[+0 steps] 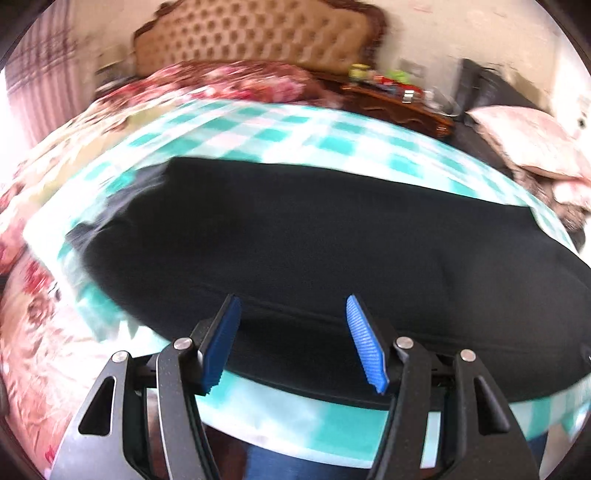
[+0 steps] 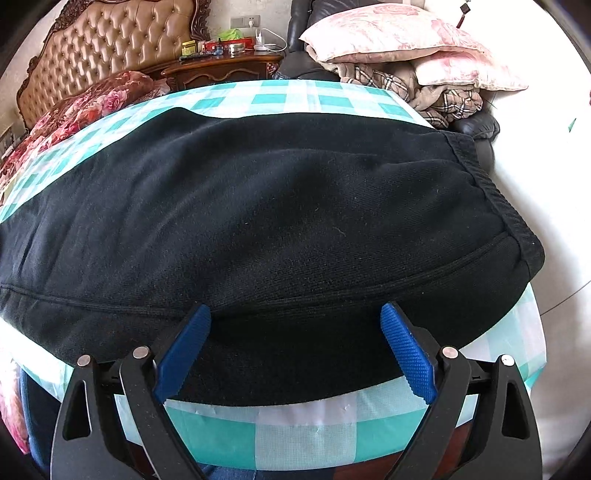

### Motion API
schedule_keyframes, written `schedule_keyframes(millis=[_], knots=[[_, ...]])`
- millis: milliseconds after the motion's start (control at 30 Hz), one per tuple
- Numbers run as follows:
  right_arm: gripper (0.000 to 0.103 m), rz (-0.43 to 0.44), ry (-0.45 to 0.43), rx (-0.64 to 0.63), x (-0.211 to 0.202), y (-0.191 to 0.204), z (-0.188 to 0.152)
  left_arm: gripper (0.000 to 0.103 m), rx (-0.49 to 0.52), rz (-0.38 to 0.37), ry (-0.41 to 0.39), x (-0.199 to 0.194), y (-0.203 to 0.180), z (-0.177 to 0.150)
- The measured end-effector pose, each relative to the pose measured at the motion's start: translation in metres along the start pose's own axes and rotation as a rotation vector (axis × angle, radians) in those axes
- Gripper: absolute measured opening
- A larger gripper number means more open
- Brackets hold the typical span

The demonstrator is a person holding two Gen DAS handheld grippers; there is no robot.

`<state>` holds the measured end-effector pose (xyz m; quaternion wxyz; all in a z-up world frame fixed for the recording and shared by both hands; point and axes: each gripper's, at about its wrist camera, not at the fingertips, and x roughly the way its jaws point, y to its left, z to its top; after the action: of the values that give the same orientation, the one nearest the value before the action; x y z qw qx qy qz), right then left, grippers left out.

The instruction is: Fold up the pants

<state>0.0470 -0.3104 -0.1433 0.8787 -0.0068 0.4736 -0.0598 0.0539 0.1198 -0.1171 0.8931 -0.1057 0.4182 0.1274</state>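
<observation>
Black pants (image 2: 266, 206) lie spread flat across the table (image 2: 295, 432), which carries a teal-and-white checked cloth; waistband (image 2: 495, 192) sits at the right end in the right wrist view, legs run off left. Left hand-held gripper (image 1: 293, 306) has its jaws wide apart, nothing between the blue pads, tips over the near edge of the pants. Right hand-held gripper (image 2: 295, 314) is also spread wide, holding nothing, tips at the near seam of the pants. Left wrist view is motion-blurred. Around: tufted headboard (image 2: 110, 40) and floral bedding (image 2: 74, 110) beyond the table on the left, wooden nightstand (image 2: 221, 72) with small clutter, pink pillow (image 2: 399, 33) on a plaid blanket (image 2: 436, 96) piled on a dark chair at far right.
</observation>
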Motion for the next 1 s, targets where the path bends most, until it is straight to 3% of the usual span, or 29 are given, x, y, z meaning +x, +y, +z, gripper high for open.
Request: schedule_keyframes(millis=[100, 333, 433, 567, 600, 667, 733, 833, 1000], knots=[[0.090, 0.002, 0.006, 0.000, 0.001, -0.002, 0.002, 0.065, -0.010, 0.008, 0.027, 0.009, 0.018, 0.000], [0.090, 0.024, 0.014, -0.001, -0.002, -0.007, 0.008, 0.070, 0.013, -0.005, 0.019, 0.011, 0.020, 0.002], [0.090, 0.009, -0.062, 0.003, -0.014, -0.025, 0.019, 0.070, -0.038, -0.024, 0.003, 0.003, 0.034, 0.004], [0.090, -0.032, -0.136, 0.088, -0.016, -0.082, 0.043, 0.069, -0.145, 0.025, -0.024, -0.007, 0.074, 0.008], [0.089, -0.050, -0.131, 0.077, -0.008, -0.092, 0.049, 0.067, -0.184, 0.038, -0.017, -0.006, 0.088, 0.007], [0.089, -0.104, -0.103, 0.052, 0.006, -0.103, 0.053, 0.052, -0.215, 0.058, 0.000, -0.002, 0.104, 0.006], [0.085, -0.119, -0.049, 0.049, 0.022, -0.112, 0.052, 0.050, -0.202, 0.052, 0.028, 0.009, 0.114, 0.006], [0.085, -0.201, -0.037, -0.055, 0.030, -0.099, 0.043, 0.050, -0.198, 0.022, 0.038, 0.021, 0.124, 0.008], [0.085, -0.225, 0.006, -0.001, 0.026, -0.102, 0.036, 0.050, -0.162, -0.001, 0.052, 0.038, 0.129, 0.023]])
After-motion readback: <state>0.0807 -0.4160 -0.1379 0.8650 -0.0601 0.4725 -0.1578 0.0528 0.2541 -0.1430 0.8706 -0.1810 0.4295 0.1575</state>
